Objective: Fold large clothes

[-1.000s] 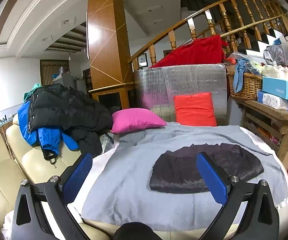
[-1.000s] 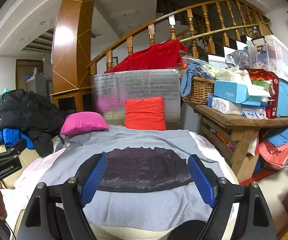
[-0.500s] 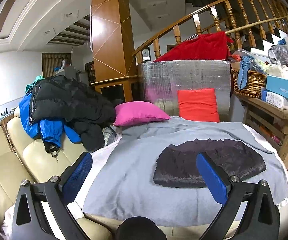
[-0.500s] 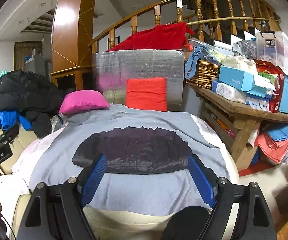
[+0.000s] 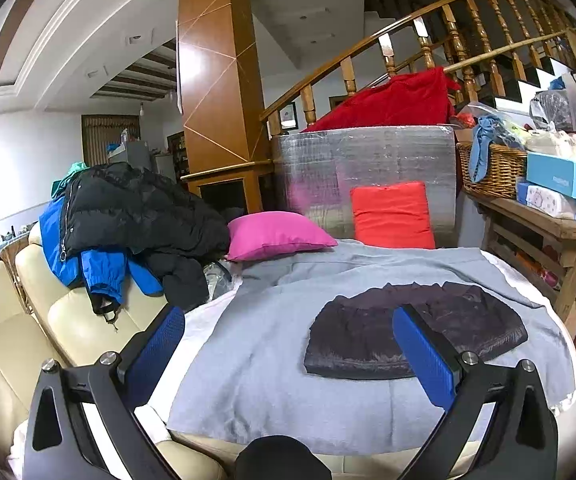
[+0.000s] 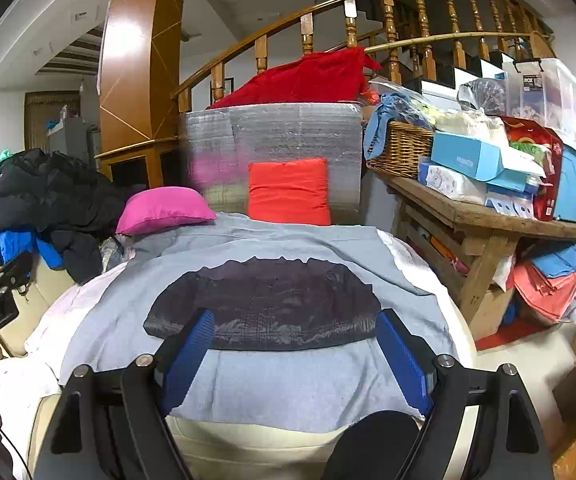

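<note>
A dark folded garment (image 5: 412, 332) lies flat on a grey blanket (image 5: 272, 364) spread over a cream sofa; it also shows in the right wrist view (image 6: 264, 304). My left gripper (image 5: 288, 340) is open and empty, held above the blanket to the left of the garment. My right gripper (image 6: 294, 336) is open and empty, just in front of the garment's near edge. A pile of black and blue jackets (image 5: 128, 224) lies on the sofa back at the left, also in the right wrist view (image 6: 44, 208).
A pink cushion (image 5: 276, 234) and a red cushion (image 5: 392, 216) stand behind the blanket against a silver board (image 5: 364, 164). A cluttered wooden table (image 6: 484, 216) with a basket and boxes is at the right. A stair railing rises behind.
Both grippers have moved closer to the sofa and tilted down a little, so the folded garment looms larger. Both stayed open.
</note>
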Tool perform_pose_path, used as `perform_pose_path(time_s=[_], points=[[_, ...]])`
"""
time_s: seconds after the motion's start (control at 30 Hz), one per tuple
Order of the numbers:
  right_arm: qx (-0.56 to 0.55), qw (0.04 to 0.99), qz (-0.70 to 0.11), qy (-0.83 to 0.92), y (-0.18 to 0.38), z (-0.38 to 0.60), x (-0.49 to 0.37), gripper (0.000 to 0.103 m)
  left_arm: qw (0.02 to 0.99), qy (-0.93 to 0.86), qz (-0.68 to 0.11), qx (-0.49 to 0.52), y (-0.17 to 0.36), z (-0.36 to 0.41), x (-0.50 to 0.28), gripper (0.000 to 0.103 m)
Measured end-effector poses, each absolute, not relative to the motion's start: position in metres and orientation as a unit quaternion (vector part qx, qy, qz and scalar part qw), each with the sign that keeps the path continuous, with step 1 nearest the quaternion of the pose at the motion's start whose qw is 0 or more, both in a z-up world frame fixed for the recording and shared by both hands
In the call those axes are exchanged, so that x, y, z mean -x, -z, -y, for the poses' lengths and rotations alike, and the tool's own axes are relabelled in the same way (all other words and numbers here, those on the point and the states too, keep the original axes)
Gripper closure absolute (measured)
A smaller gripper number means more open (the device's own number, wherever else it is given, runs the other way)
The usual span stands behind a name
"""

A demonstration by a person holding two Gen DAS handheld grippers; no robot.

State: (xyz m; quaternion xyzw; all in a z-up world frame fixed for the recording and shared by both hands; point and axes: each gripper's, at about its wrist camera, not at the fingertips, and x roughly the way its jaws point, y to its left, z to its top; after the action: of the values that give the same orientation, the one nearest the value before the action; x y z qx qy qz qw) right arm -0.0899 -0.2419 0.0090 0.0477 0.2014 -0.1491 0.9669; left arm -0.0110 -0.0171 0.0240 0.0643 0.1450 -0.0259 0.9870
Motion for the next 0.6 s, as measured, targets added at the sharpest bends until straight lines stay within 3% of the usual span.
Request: perform_pose_path(time_s=[0.6], points=[[-0.083,0.966,-0.188,0.158,-0.01,0.262,0.103,0.017,0.987,0.038,-0.136,-0.081,-0.031,0.03,0.024,0.0]])
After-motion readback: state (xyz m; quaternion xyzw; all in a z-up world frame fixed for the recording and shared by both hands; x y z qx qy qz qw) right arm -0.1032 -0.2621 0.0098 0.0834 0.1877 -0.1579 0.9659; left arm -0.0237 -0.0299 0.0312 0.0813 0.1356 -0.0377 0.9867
